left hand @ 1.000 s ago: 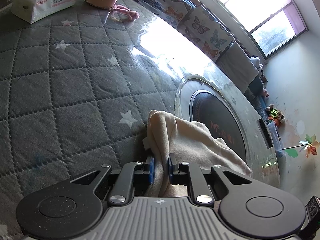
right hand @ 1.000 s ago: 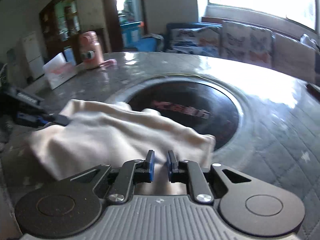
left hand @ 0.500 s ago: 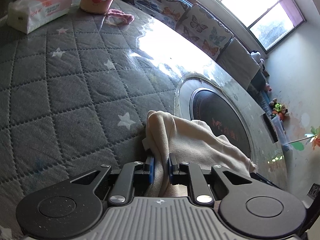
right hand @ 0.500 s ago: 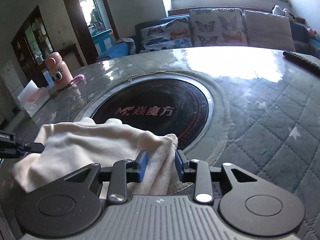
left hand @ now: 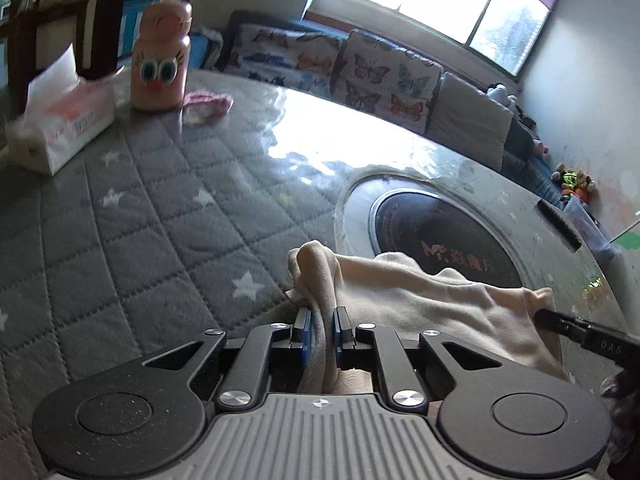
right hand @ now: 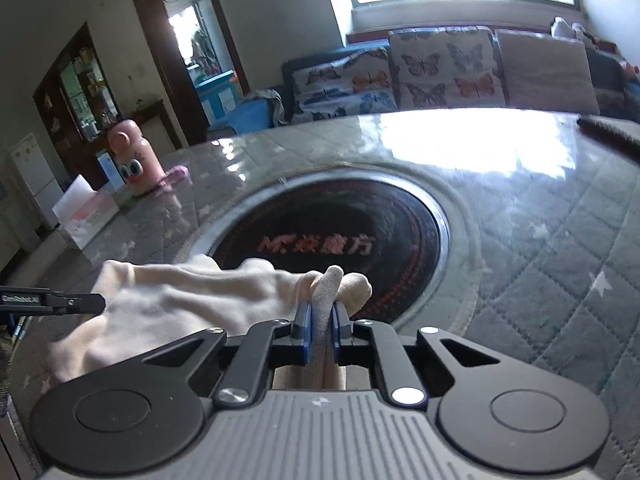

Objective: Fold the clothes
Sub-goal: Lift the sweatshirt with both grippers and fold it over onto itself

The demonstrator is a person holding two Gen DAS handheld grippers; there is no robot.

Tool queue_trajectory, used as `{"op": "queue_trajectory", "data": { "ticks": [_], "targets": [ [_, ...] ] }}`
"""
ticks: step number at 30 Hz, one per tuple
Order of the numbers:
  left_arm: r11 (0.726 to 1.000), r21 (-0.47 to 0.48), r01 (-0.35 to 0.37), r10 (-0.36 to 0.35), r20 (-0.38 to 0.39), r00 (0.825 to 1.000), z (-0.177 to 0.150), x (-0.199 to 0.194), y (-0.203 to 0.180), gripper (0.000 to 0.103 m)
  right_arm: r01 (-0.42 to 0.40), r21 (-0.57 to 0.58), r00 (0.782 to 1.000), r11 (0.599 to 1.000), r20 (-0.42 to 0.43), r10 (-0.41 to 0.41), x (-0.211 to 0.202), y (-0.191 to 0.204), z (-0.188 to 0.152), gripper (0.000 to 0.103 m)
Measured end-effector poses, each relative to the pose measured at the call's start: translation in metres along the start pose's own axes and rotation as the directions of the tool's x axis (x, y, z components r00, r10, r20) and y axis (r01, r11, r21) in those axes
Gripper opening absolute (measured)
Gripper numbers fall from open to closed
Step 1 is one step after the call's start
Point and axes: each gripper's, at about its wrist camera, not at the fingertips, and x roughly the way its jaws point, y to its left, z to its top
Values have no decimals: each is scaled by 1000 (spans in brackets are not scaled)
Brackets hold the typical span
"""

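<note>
Jaws of the left gripper [left hand: 321, 334] are clamping a bunched fold of the cream garment [left hand: 432, 300], the cloth rising between the blue pads and puffing into a rounded knob just beyond them. Jaws of the right gripper [right hand: 321, 334] are likewise pinching a narrow upright ridge of the same garment [right hand: 180, 300], with two small rounded lobes of fabric poking out past the tips. Between the two grips the cloth is hanging slack and rumpled, creased into soft folds, plain cream in colour, with no print showing. It is sitting over the near part of the counter [left hand: 140, 220], which is carrying a grey quilted cover with white stars under a glossy sheet; the garment's far edge is overlapping the rim of the round black cooktop [right hand: 340, 232] set into the middle. In the left wrist view the right gripper's dark tip is entering from the right, touching the garment's end; in the right wrist view the left gripper's tip is reaching in from the left. Farther along the counter, a pink cartoon-eyed bottle [left hand: 161, 60] is standing upright beside a tissue pack [left hand: 64, 124].
</note>
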Motion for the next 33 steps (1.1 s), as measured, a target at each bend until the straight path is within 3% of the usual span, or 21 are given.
{"op": "queue_trajectory", "data": {
  "ticks": [13, 23, 31, 33],
  "targets": [
    [1000, -6, -9, 9, -20, 1000, -3, 7, 8, 12, 29, 17, 1000, 999, -10, -28, 10, -7, -5, 10],
    [1000, 2, -22, 22, -34, 999, -5, 13, 10, 13, 53, 32, 998, 998, -19, -53, 19, -16, -9, 38],
    [999, 8, -31, 31, -33, 999, -6, 14, 10, 17, 22, 11, 999, 1000, -39, -21, 23, -11, -10, 35],
    [999, 8, -31, 32, -33, 999, -6, 15, 11, 17, 8, 14, 999, 1000, -45, -7, 24, -10, -10, 20]
  ]
}}
